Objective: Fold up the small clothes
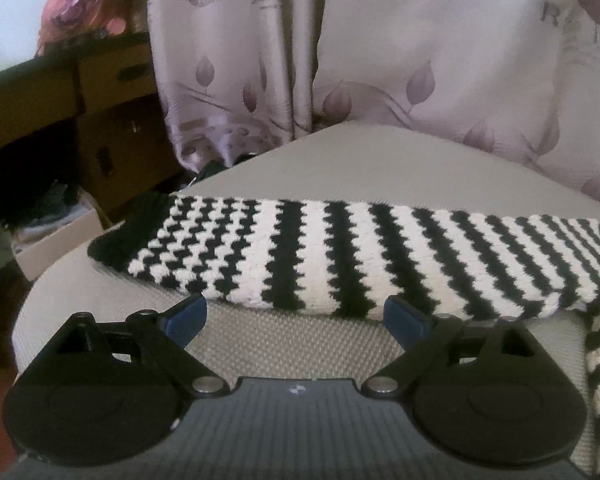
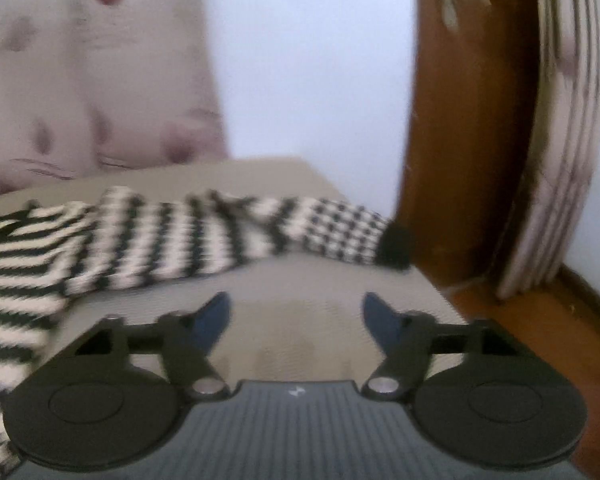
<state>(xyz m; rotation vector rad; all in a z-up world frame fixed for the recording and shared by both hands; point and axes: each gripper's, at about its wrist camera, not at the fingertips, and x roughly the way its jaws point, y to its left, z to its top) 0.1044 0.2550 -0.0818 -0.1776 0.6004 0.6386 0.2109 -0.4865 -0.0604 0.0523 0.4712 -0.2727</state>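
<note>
Striped knit garment (image 1: 340, 256) before curtain (image 1: 420, 60), drawers (image 1: 112, 120).

1. Pale curtain (image 1: 380, 60) with mauve leaf print is hanging behind the grey woven surface (image 1: 292, 344).
2. Brown wooden drawer unit (image 1: 112, 120) is standing at left, with pink floral fabric (image 1: 80, 20) piled on top.
3. Open cardboard box (image 1: 56, 244) is sitting low at left.
4. Plain white wall (image 2: 308, 60) is showing in the right wrist view, with a brown wooden door frame (image 2: 468, 120) beside it.
</note>
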